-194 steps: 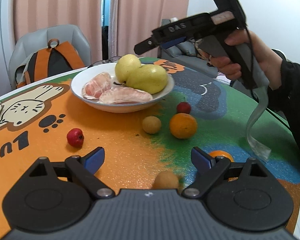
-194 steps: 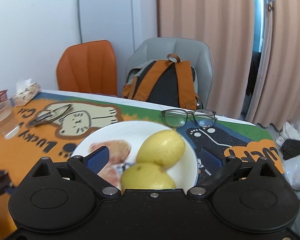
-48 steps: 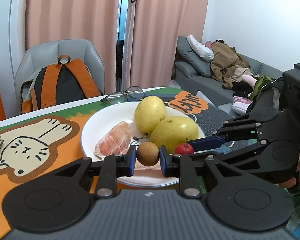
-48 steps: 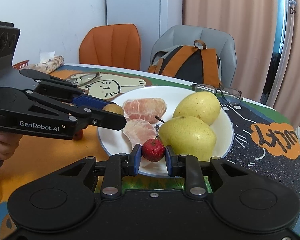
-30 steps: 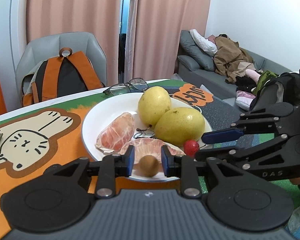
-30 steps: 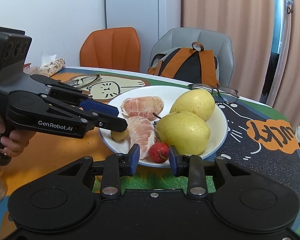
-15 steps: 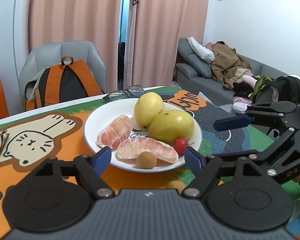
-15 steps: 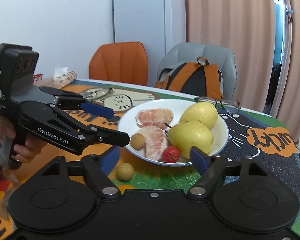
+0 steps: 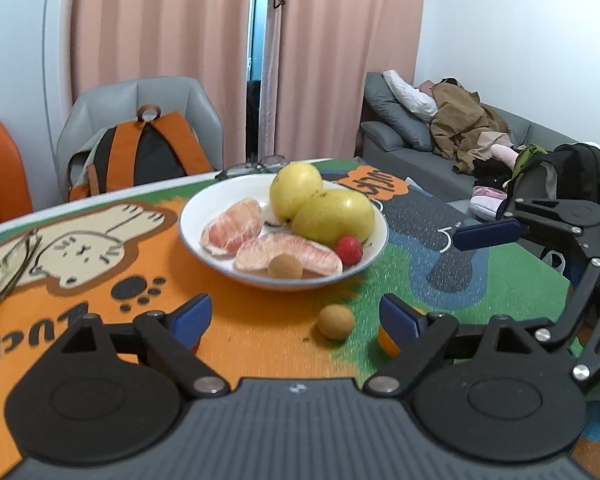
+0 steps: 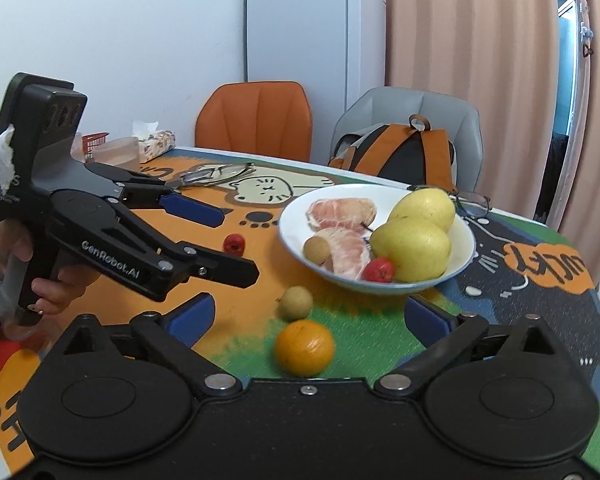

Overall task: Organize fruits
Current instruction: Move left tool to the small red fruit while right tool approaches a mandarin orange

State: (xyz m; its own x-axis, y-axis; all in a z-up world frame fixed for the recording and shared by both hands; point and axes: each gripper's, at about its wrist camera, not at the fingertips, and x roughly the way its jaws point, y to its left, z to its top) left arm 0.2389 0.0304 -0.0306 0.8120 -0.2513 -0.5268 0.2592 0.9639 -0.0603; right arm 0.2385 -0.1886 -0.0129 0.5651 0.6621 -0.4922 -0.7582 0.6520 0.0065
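A white bowl (image 9: 380, 236) (image 10: 466, 256) holds two yellow pears (image 9: 334, 216), two peeled citrus segments (image 9: 288, 254), a brown longan (image 9: 285, 267) (image 10: 317, 250) and a small red fruit (image 9: 349, 250) (image 10: 379, 271). On the mat in front of it lie another longan (image 9: 335, 322) (image 10: 296, 302), an orange (image 10: 305, 346) and a red fruit (image 10: 235, 243). My left gripper (image 9: 296, 314) (image 10: 220, 240) and right gripper (image 10: 308, 316) are back from the bowl. Both jaws are opening, and neither holds anything.
Glasses (image 9: 8, 260) lie at the mat's left, and another pair (image 9: 256, 164) sits behind the bowl. A backpack (image 9: 140, 156) sits on a grey chair beside an orange chair (image 10: 256, 120). A tissue pack (image 10: 156, 144) is at the far left and a sofa (image 9: 420, 152) at the right.
Both grippers let their fruits go into the bowl, opened wide and drew back from it. The longan and the red fruit now rest in the bowl.
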